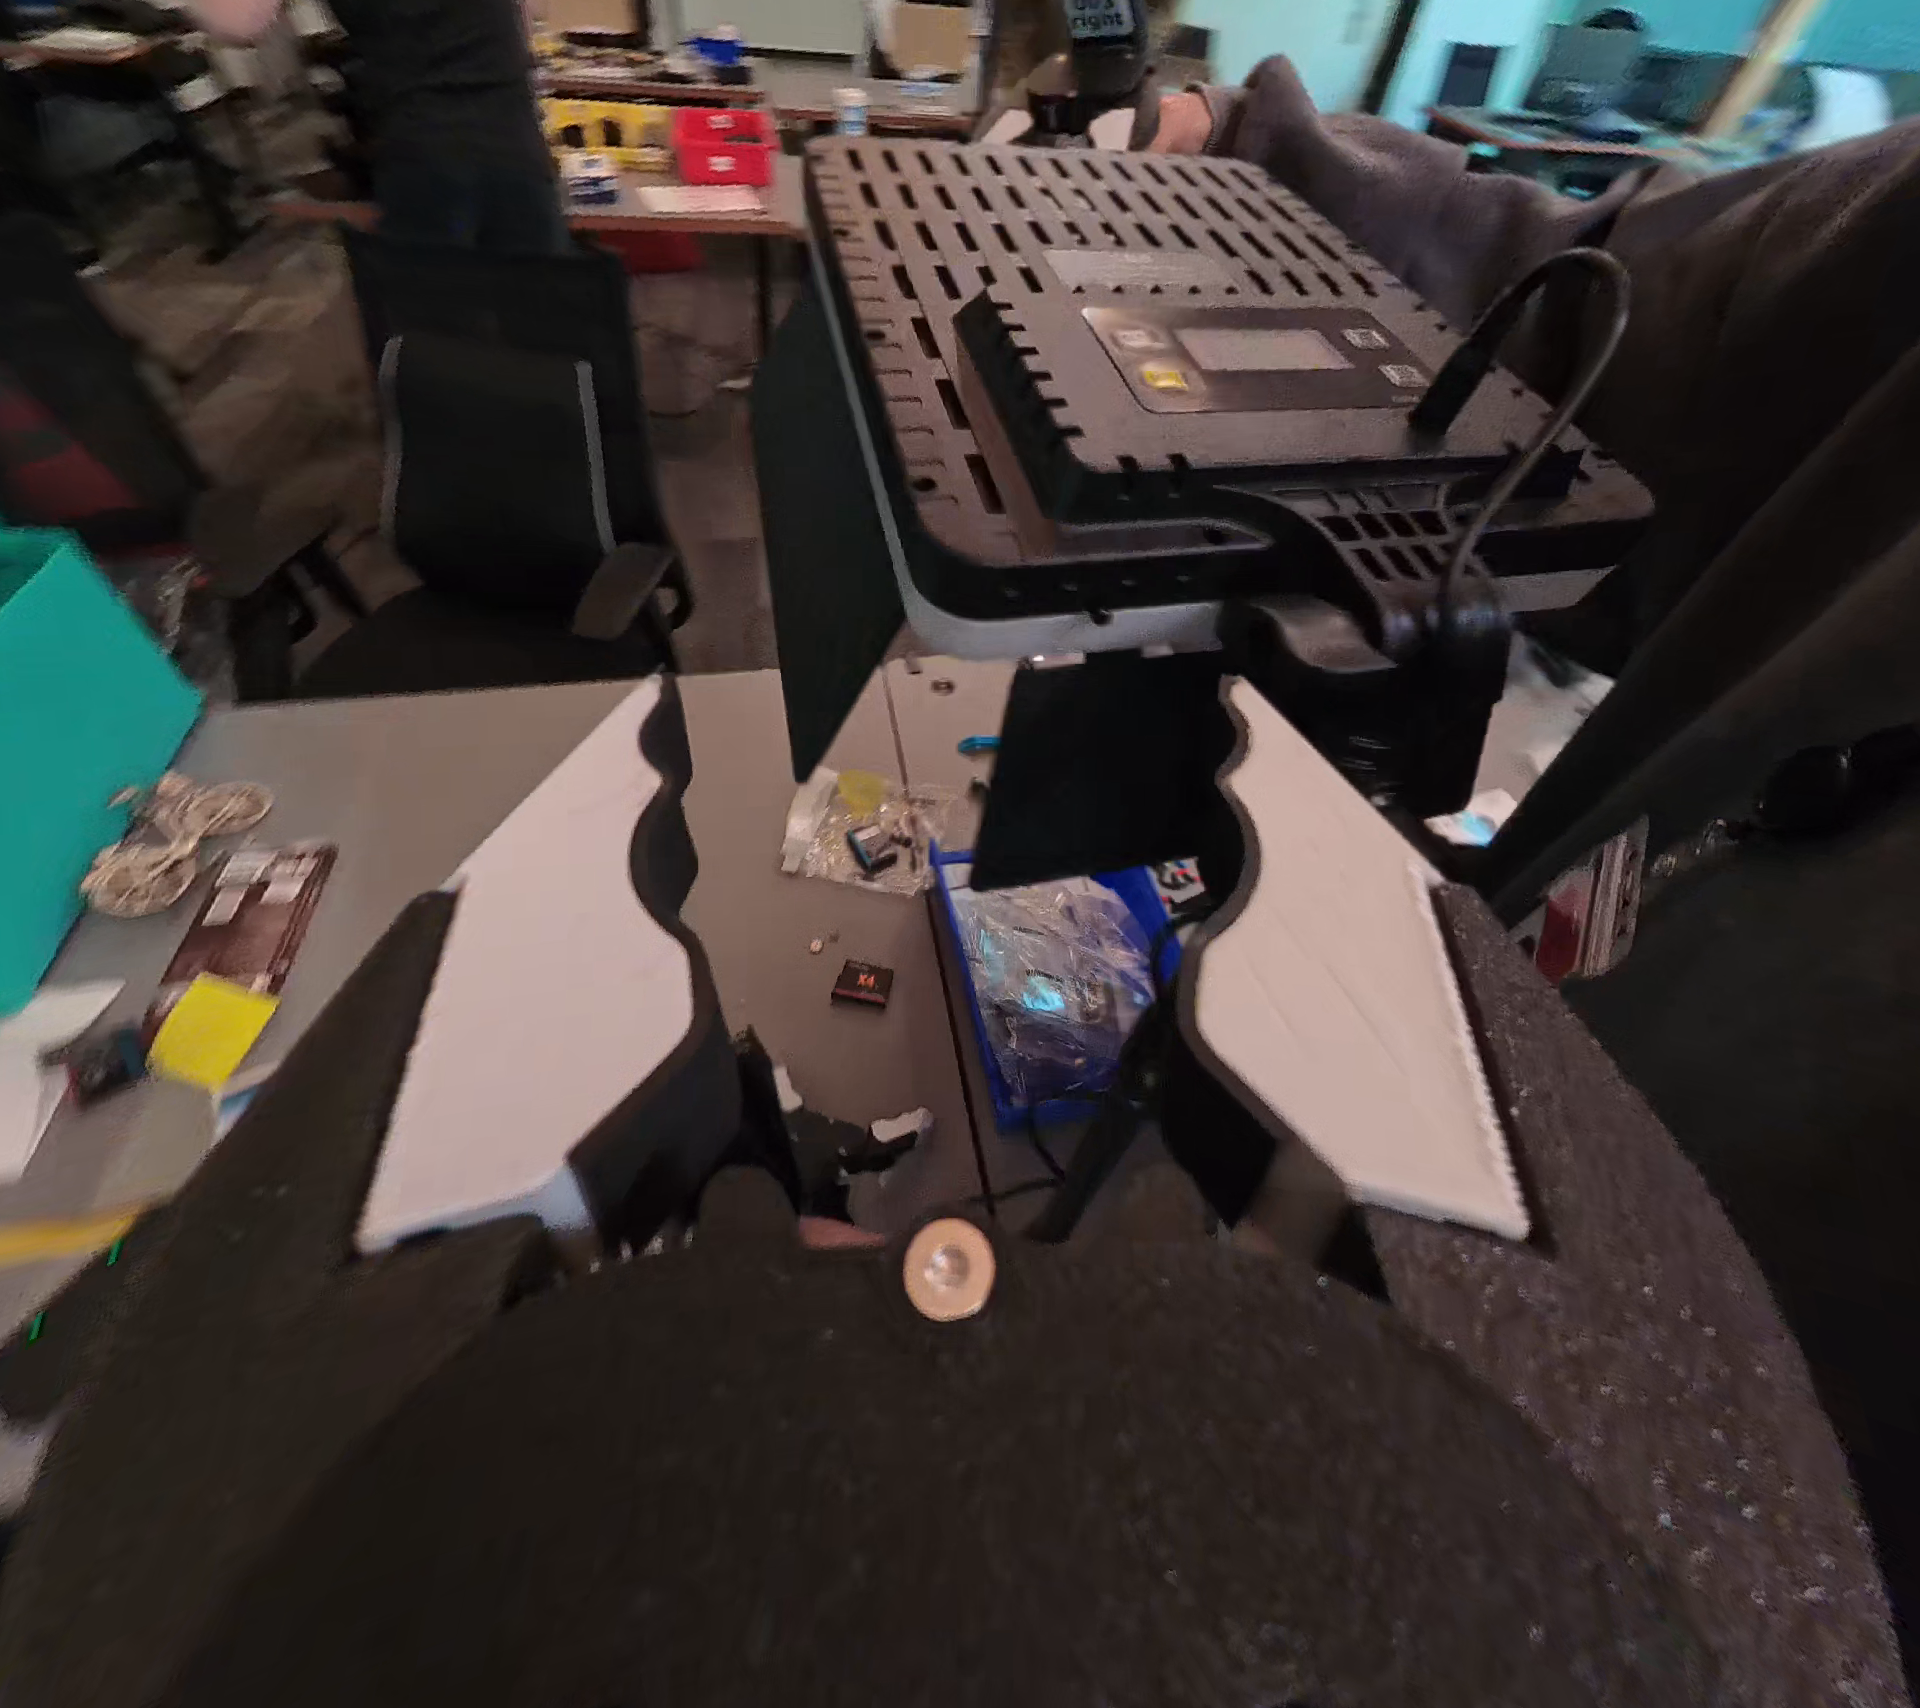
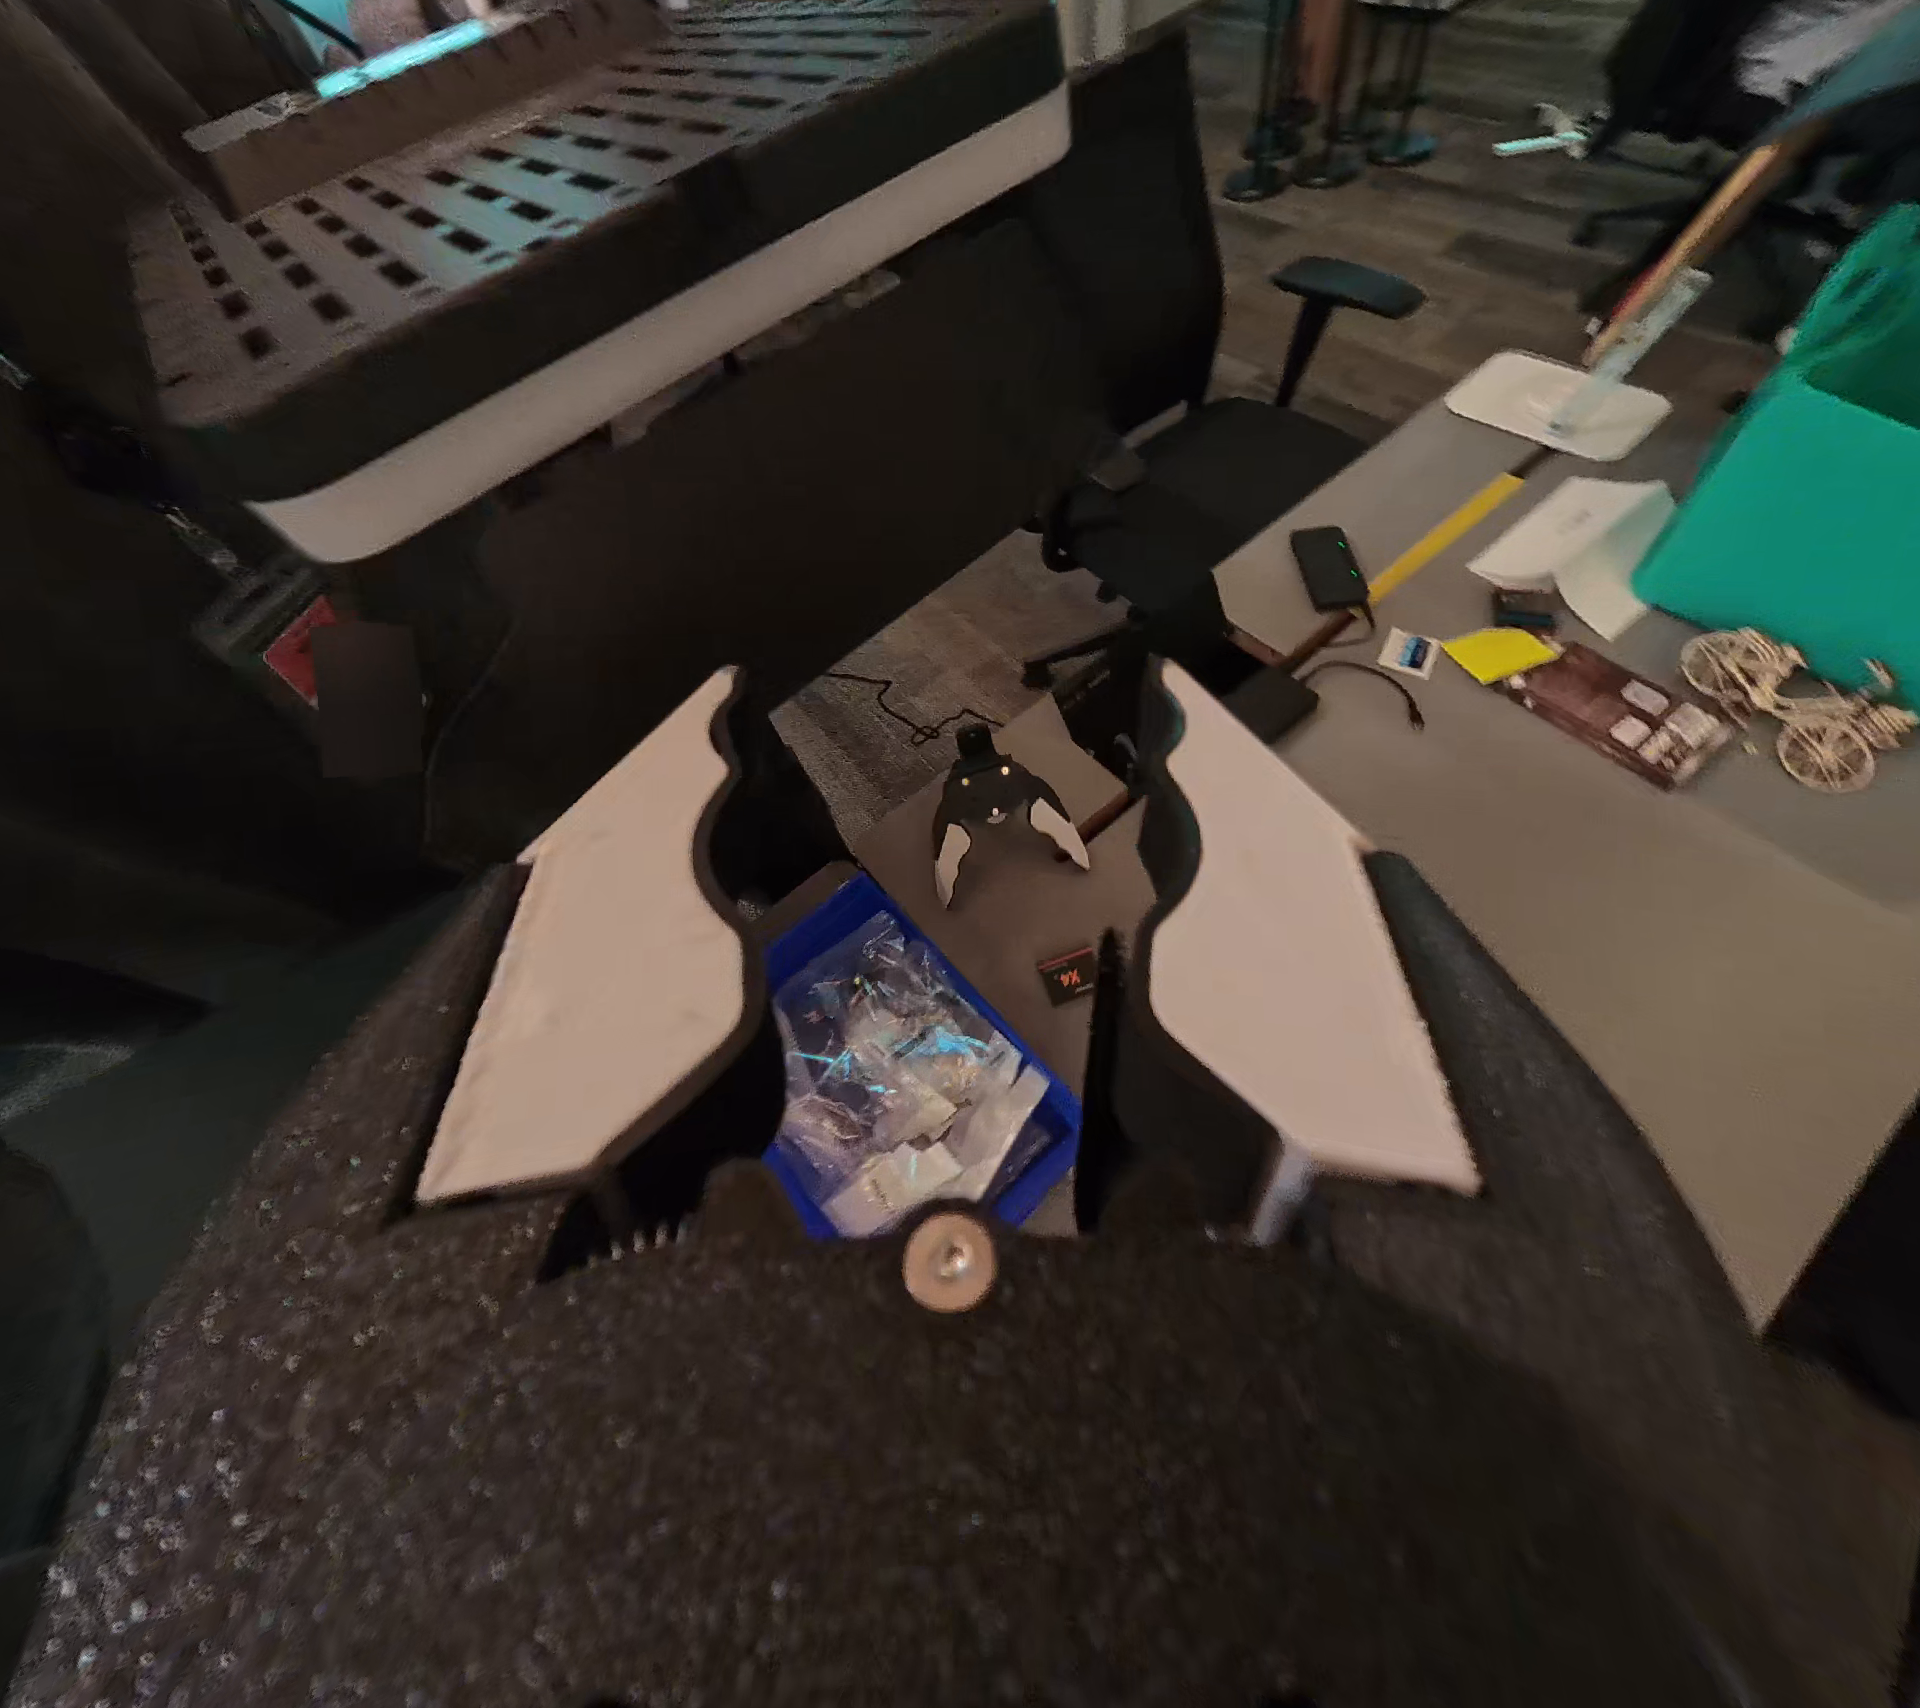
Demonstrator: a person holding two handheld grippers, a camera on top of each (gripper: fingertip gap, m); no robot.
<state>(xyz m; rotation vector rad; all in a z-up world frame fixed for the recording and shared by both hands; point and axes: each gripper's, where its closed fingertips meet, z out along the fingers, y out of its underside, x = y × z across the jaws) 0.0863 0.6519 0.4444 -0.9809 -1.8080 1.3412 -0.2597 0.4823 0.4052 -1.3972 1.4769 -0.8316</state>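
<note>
Monitor lying flat, vented back up, long axis across, both hand-held grippers released, empty

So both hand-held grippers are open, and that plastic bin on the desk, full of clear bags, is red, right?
Not quite: the bin is blue, not red, as the right wrist view shows. The rest holds: it sits on the desk full of clear bags, and both hand-held grippers are open.
</note>
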